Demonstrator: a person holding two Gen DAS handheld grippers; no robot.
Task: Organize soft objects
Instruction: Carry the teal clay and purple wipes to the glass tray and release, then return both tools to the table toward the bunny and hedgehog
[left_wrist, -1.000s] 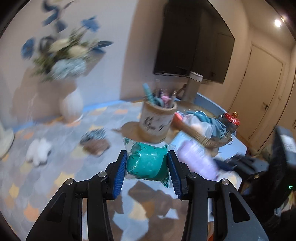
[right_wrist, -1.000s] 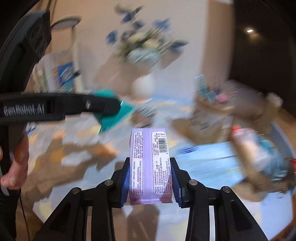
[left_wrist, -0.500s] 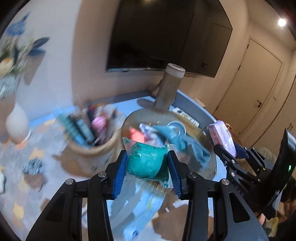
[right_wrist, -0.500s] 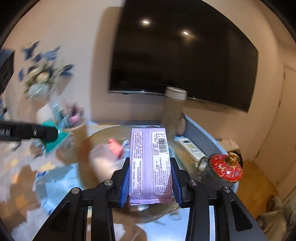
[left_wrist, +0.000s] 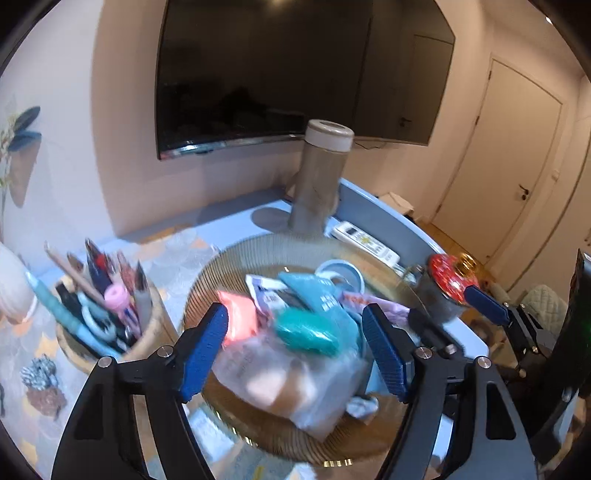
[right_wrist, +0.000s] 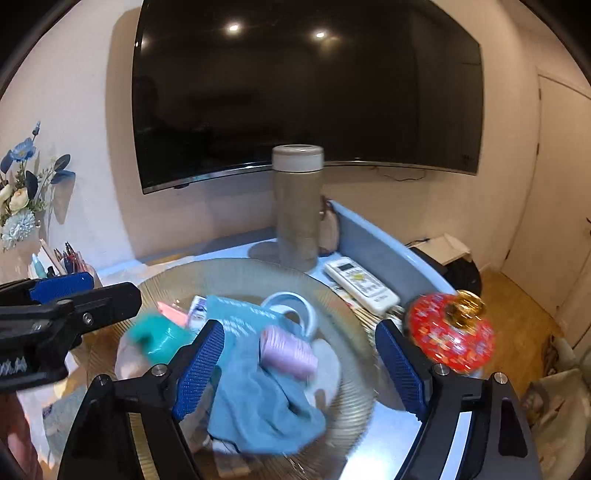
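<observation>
A ribbed glass bowl (left_wrist: 236, 254) (right_wrist: 354, 354) holds a pile of soft things. The teal pouch (left_wrist: 306, 332) (right_wrist: 159, 338) lies on the pile, blurred. The purple tissue pack (right_wrist: 288, 350) lies on a blue cloth (right_wrist: 258, 402) in the bowl. My left gripper (left_wrist: 295, 354) is open above the bowl, empty, with the teal pouch just beyond its fingers. My right gripper (right_wrist: 299, 369) is open and empty above the bowl, the purple pack between and past its fingers.
A pen holder (left_wrist: 107, 325) stands left of the bowl. A tall beige flask (right_wrist: 297, 206) and a white remote (right_wrist: 360, 282) are behind it. A red-lidded jar (right_wrist: 448, 336) stands at the right by the table edge. A TV hangs on the wall.
Both grippers have opened and let go: the teal pouch and the purple pack now lie in the bowl. Both grippers have moved closer over the bowl.
</observation>
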